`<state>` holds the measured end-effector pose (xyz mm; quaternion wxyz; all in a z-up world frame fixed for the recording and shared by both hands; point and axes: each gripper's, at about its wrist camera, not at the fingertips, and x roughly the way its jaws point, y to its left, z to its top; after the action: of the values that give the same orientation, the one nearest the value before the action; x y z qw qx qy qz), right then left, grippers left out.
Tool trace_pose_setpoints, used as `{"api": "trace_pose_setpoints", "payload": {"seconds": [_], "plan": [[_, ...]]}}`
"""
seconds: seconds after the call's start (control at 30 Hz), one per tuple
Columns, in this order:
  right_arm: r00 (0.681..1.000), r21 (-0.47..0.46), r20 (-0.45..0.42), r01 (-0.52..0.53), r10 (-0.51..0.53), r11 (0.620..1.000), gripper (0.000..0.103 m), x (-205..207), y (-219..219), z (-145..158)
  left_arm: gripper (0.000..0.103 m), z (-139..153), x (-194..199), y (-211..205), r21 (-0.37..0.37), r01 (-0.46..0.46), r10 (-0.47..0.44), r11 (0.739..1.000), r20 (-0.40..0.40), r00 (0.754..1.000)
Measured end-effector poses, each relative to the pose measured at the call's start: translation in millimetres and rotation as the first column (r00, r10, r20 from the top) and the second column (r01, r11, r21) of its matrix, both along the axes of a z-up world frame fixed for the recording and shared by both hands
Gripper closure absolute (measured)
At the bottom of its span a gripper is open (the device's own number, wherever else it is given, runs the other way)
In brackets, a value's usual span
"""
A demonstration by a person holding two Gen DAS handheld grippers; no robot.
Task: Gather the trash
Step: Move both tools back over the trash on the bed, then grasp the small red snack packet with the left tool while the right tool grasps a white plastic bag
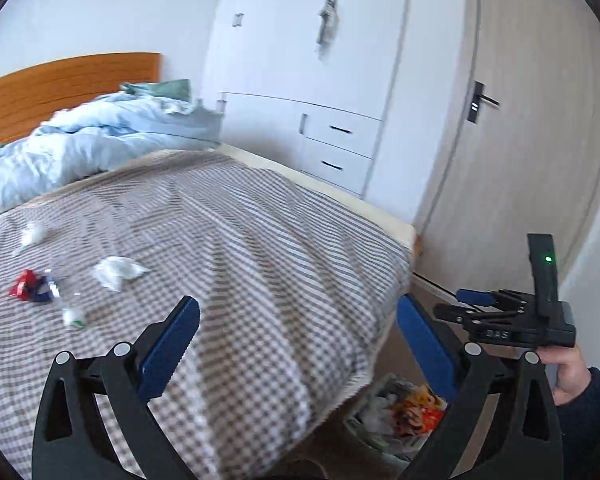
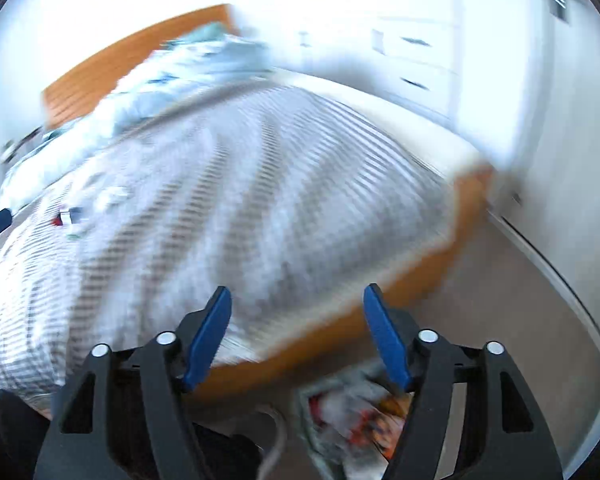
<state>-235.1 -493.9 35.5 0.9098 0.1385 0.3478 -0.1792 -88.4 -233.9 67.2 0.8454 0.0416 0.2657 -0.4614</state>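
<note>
I see both grippers released and empty: left gripper (image 1: pixel 298 320), right gripper (image 2: pixel 297 302). Trash lies on the bed (image 1: pixel 260 240), far left: tissues (image 1: pixel 118 272) and a red wrapper (image 1: pixel 28 286). The bin (image 1: pixel 396 412) sits on the floor, near right.

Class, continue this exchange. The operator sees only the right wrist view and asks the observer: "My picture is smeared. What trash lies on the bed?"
Observer: Two crumpled white tissues lie apart on the bed: a nearer tissue and a farther tissue.
Operator: And the red speck?
Observer: It is a red and blue wrapper, left of the nearer tissue.
Operator: Is the left gripper carrying anything?
Observer: No. The left gripper is open, with nothing between its jaws.
</note>
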Motion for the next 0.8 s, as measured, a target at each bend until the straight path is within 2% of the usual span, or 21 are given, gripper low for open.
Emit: {"api": "trace_pose_setpoints", "payload": {"seconds": [0.13, 0.2, 0.27, 0.33, 0.37, 0.43, 0.47, 0.53, 0.67, 0.73, 0.8], "plan": [[0.993, -0.054, 0.026, -0.115, 0.117, 0.992, 0.032, 44, 42, 20, 0.008, 0, 54, 70, 0.004, -0.18, 0.18, 0.984, 0.016, 0.984], [0.985, -0.069, 0.026, -0.168, 0.17, 0.983, 0.032, 60, 62, 26, 0.008, -10, 85, 99, 0.079, -0.266, 0.265, 0.961, 0.016, 0.964], [0.977, -0.084, 0.02, -0.209, 0.212, 0.974, 0.032, 79, 79, 26, 0.017, -19, 118, 122, 0.171, -0.333, 0.333, 0.927, 0.029, 0.942], [0.967, -0.077, 0.013, -0.252, 0.254, 0.965, 0.032, 94, 92, 22, 0.036, -30, 153, 137, 0.241, -0.384, 0.382, 0.891, 0.057, 0.923], [0.962, -0.065, 0.014, -0.27, 0.271, 0.961, 0.032, 104, 96, 22, 0.04, -35, 169, 146, 0.263, -0.392, 0.393, 0.881, 0.053, 0.918], [0.955, -0.036, 0.024, -0.295, 0.296, 0.955, 0.032, 115, 103, 17, 0.054, -47, 202, 155, 0.277, -0.39, 0.403, 0.878, 0.012, 0.915], [0.951, -0.019, 0.029, -0.308, 0.309, 0.951, 0.032, 121, 107, 14, 0.056, -52, 219, 158, 0.277, -0.394, 0.412, 0.877, -0.009, 0.911], [0.942, -0.005, 0.035, -0.335, 0.335, 0.942, 0.032, 130, 116, 9, 0.056, -62, 249, 158, 0.306, -0.399, 0.423, 0.864, -0.013, 0.906], [0.933, -0.001, 0.042, -0.357, 0.357, 0.934, 0.032, 151, 125, 1, 0.056, -84, 293, 129, 0.411, -0.405, 0.405, 0.817, 0.092, 0.91], [0.93, 0.018, 0.047, -0.365, 0.364, 0.931, 0.032, 159, 126, -4, 0.056, -100, 315, 113, 0.489, -0.37, 0.387, 0.79, 0.069, 0.919], [0.93, 0.031, 0.047, -0.365, 0.364, 0.93, 0.032, 167, 127, -9, 0.056, -112, 334, 106, 0.522, -0.354, 0.397, 0.776, 0.031, 0.917]]}}
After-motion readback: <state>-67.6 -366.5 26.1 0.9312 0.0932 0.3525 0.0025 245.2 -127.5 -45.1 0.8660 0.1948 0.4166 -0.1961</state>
